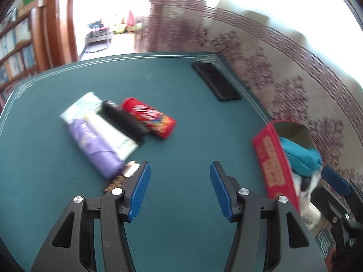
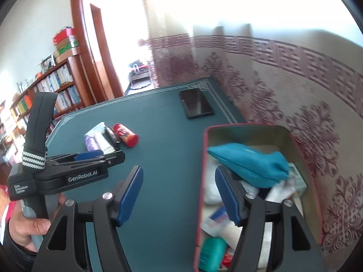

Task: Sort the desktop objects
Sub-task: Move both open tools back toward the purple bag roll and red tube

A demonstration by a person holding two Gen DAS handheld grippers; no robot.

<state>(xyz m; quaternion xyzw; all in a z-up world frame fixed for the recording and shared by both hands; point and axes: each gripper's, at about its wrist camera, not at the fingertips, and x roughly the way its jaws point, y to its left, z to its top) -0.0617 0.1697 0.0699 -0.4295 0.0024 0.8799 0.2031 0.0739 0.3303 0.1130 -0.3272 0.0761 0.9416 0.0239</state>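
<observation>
A: Looking along the left tool [image 1: 180,176], its blue pads stand apart with nothing between them, only bare green counter [image 1: 177,95] beneath.

B: And the right tool [image 2: 179,181]?

A: Released as well, with nothing gripped. One finger hangs over the counter; the other is over the red box [image 2: 295,140], in front of the teal pouch [image 2: 249,163] that lies on top of the things inside.

B: Where does the box sit?

A: At the counter's right edge, next to the patterned curtain [image 2: 306,104]. Under the pouch are white packets and a teal tub [image 2: 212,253]; the rest is too jumbled to tell.

B: What remains out on the counter?

A: A cluster toward the far left corner, lying side by side and touching: a pale packet [image 1: 81,106], a purple tube [image 1: 95,147], a white tube [image 1: 111,133], a black case [image 1: 124,120] and a red can [image 1: 149,117] on its side. A small brown item lies just beside the left tool's finger, too blurred to tell what it is.

B: Anything else?

A: A black phone [image 2: 196,103] lies flat at the far right corner, well apart from the cluster. In the right wrist view a hand [image 2: 29,226] grips the left tool's handle.
</observation>
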